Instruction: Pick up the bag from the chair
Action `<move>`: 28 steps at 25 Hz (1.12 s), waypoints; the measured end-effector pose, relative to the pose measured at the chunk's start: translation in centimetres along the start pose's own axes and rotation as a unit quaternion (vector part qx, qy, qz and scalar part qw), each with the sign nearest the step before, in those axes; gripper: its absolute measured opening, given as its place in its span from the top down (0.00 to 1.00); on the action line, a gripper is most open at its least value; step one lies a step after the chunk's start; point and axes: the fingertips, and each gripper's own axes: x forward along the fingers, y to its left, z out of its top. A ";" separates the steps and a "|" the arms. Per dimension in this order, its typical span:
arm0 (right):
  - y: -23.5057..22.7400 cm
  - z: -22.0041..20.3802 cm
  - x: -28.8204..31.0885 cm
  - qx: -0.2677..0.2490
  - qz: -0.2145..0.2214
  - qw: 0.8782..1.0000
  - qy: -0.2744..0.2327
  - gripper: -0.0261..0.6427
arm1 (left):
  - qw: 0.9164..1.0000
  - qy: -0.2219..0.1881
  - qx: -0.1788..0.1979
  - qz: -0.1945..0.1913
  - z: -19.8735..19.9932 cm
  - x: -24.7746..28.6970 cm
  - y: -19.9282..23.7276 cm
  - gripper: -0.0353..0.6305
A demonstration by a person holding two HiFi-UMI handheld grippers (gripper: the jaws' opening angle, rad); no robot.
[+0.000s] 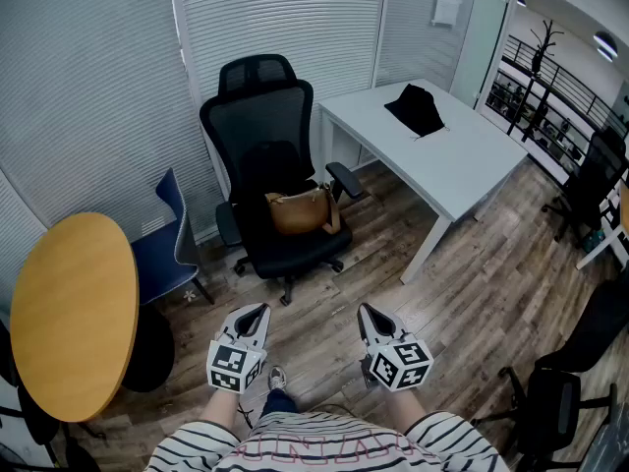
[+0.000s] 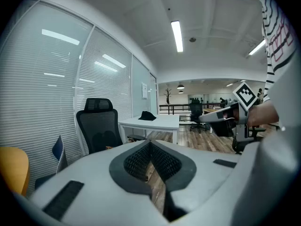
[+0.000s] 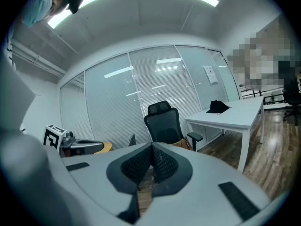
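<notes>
A tan leather bag (image 1: 298, 210) rests on the seat of a black mesh office chair (image 1: 263, 116) that faces me; a sliver of the bag (image 3: 184, 144) shows past the jaws in the right gripper view. My left gripper (image 1: 256, 318) and right gripper (image 1: 369, 316) hover side by side over the wooden floor, well short of the chair. Both are shut, jaw tips touching, with nothing held. In the left gripper view the chair (image 2: 98, 126) stands at the left, and the bag is mostly hidden behind the jaws.
A white desk (image 1: 442, 155) with a black item (image 1: 416, 109) on it stands right of the chair. A blue chair (image 1: 167, 244) and a round yellow table (image 1: 69, 313) are at the left. More black chairs (image 1: 550, 401) stand at the right.
</notes>
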 end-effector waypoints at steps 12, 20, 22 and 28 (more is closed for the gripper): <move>-0.6 1.0 5.3 0.051 -0.007 0.998 -0.024 0.92 | 0.998 0.000 -0.042 -0.038 0.4 4.0 5.3 0.90; -1.2 1.7 10.7 0.075 -0.068 0.994 -0.031 0.63 | 0.995 0.012 -0.048 -0.082 0.4 7.0 11.4 0.71; -1.0 2.0 12.5 0.078 -0.079 0.993 -0.038 0.63 | 0.994 0.014 -0.045 -0.095 0.2 7.9 13.3 0.71; 0.1 2.7 16.2 0.087 -0.088 0.991 -0.051 0.63 | 0.992 0.011 -0.047 -0.114 0.2 9.4 17.7 0.71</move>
